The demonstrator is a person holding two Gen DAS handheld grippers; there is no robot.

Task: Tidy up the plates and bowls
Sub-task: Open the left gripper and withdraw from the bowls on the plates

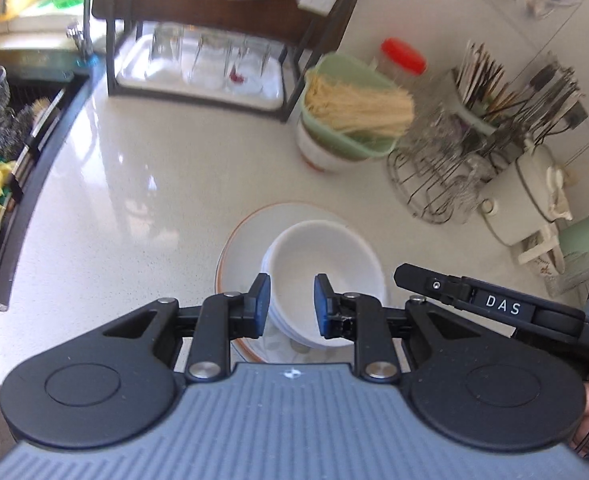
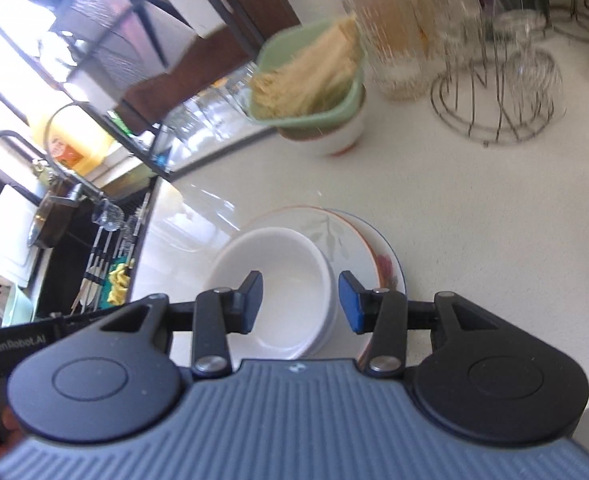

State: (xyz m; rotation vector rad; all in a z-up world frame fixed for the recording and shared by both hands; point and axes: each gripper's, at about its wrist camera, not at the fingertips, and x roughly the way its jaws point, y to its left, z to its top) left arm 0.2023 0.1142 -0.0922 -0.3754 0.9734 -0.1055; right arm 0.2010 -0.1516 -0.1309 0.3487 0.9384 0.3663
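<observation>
Jaws on both grippers stand parted with nothing between the pads: the left gripper (image 1: 292, 306) holds a narrow gap, the right gripper (image 2: 300, 300) a wider one. Below and just past them sits the white bowl stack (image 1: 322, 276), nested on two plates (image 2: 358, 248) on the table (image 1: 142, 168). Neither gripper touches the stack, which looks settled and centred. To do this step well, I would lift both grippers clear without clipping the bowl rims, then look for the next dish. Farther off, left of the jaws, a sink (image 1: 10, 136) holds glassware; ahead stands a green basket (image 1: 354, 108) on another bowl, beside a wire rack (image 1: 446, 168).
</observation>
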